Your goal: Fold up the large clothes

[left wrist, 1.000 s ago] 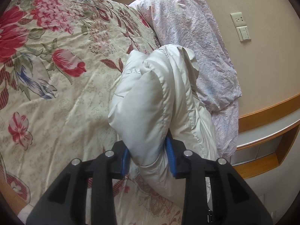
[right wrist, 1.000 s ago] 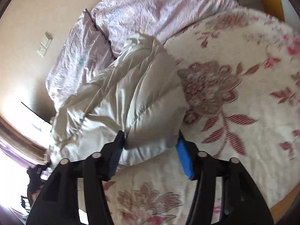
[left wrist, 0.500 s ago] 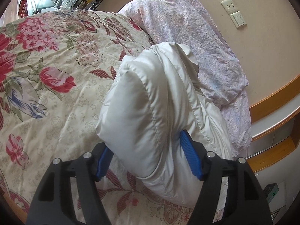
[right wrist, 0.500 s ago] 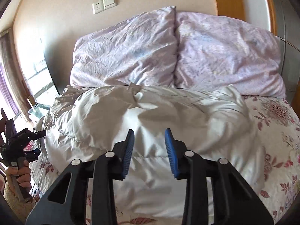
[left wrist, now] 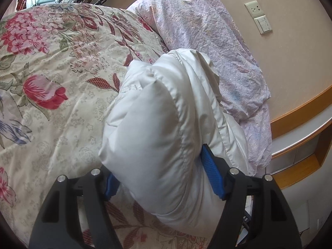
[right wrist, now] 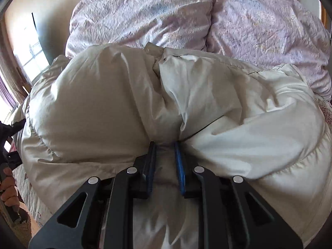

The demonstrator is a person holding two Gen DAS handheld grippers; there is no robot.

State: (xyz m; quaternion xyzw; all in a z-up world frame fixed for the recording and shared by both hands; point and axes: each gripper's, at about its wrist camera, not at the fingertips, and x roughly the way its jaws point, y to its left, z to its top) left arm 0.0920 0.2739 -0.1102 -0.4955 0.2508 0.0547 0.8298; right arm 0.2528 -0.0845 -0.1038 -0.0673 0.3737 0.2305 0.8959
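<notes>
A puffy white down jacket (left wrist: pixel 157 128) lies bunched on the floral bedspread (left wrist: pixel 62 95), against the lilac pillows. My left gripper (left wrist: pixel 164 176) is open wide, with its blue pads on either side of a thick fold of the jacket, not squeezing it. In the right wrist view the jacket (right wrist: pixel 238 108) fills the frame. My right gripper (right wrist: pixel 165 155) is shut on a pinch of the jacket's fabric at its near edge.
Two lilac pillows (right wrist: pixel 145 14) lean against the wall behind the jacket. A wooden headboard ledge (left wrist: pixel 298 130) and wall sockets (left wrist: pixel 259 16) are to the right. The person's left hand (right wrist: pixel 8 188) on the other gripper shows at the left edge of the right wrist view.
My left gripper has opened from gripping the jacket fold to wide apart. My right gripper swung around to face the pillows, moved onto the jacket and closed on its fabric.
</notes>
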